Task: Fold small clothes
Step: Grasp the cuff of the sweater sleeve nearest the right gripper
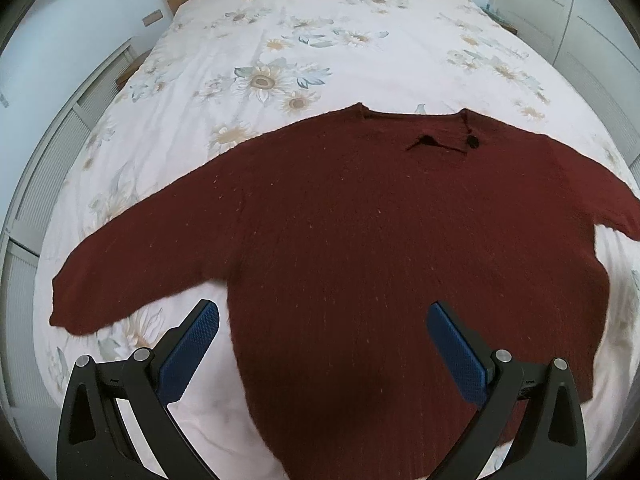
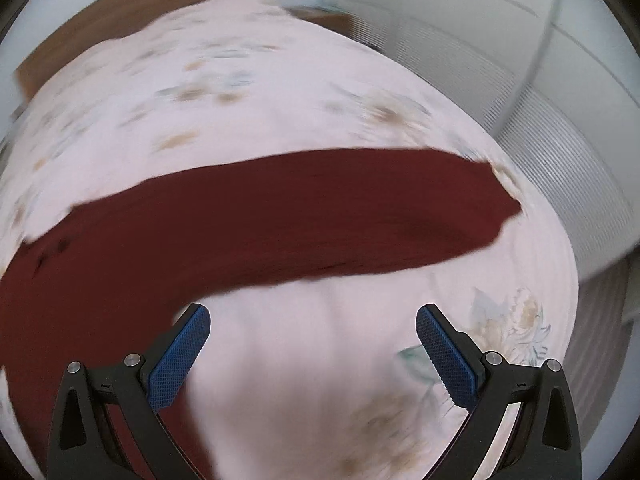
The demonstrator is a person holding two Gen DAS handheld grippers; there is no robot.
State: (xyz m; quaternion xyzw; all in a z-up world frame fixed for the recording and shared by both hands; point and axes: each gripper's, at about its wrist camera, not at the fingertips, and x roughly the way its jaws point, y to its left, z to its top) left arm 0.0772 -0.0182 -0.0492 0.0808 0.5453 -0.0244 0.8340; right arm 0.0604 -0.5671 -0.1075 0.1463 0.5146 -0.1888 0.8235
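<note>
Both tongs, left (image 1: 323, 322) and right (image 2: 313, 326), gape wide, empty.
Dark red knitted sweater (image 1: 360, 216) lies flat on floral bed (image 1: 280, 40).

The right tongs (image 2: 313, 322), spread wide and empty, hover above the floral bedsheet (image 2: 280, 92) just below a dark red sweater sleeve (image 2: 320, 216); the view is blurred.

Sweater (image 1: 360, 240): hem hidden below left gripper (image 1: 323, 322); far sleeve cut off. Right wrist view: motion-blurred throughout.
</note>
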